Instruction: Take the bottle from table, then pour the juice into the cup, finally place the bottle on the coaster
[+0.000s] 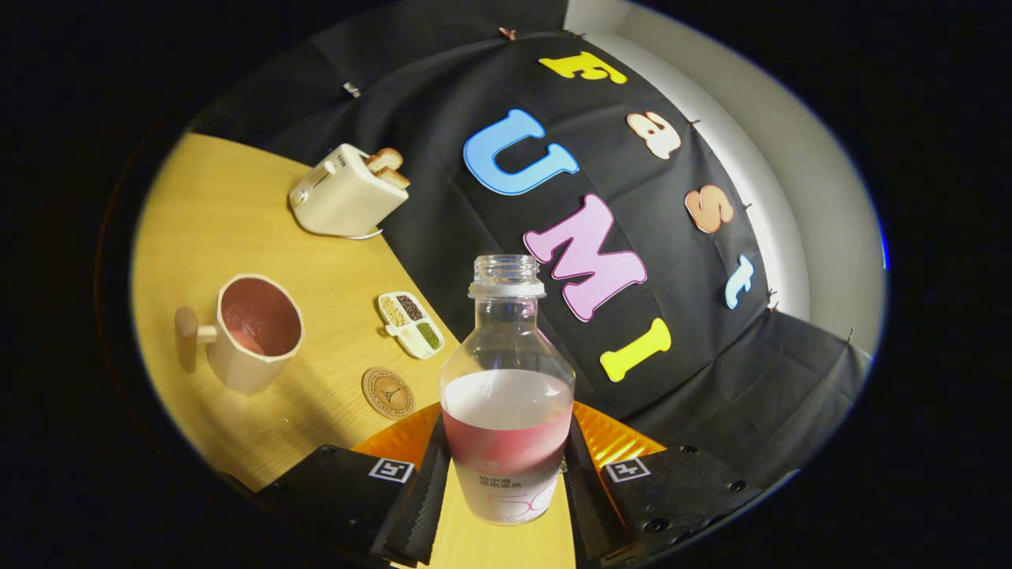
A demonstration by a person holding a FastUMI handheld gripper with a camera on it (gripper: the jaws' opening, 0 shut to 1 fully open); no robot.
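A clear plastic bottle (507, 395) without a cap, about half full of pink juice, sits between my fingers, and my gripper (506, 482) is shut on its lower body. The bottle is lifted off the wooden table (229, 205), and the whole scene looks tilted. A cream cup (257, 332) with a pink inside and a side handle stands on the table to the left, beyond the fingers. A round cork coaster (387, 393) lies between the cup and the bottle, just ahead of my left finger (423, 490).
A cream toaster (348, 194) with toast in its slots stands at the far end of the table. A small white divided dish (409, 324) of grains lies beyond the coaster. The booth's black cloth wall rises behind the table.
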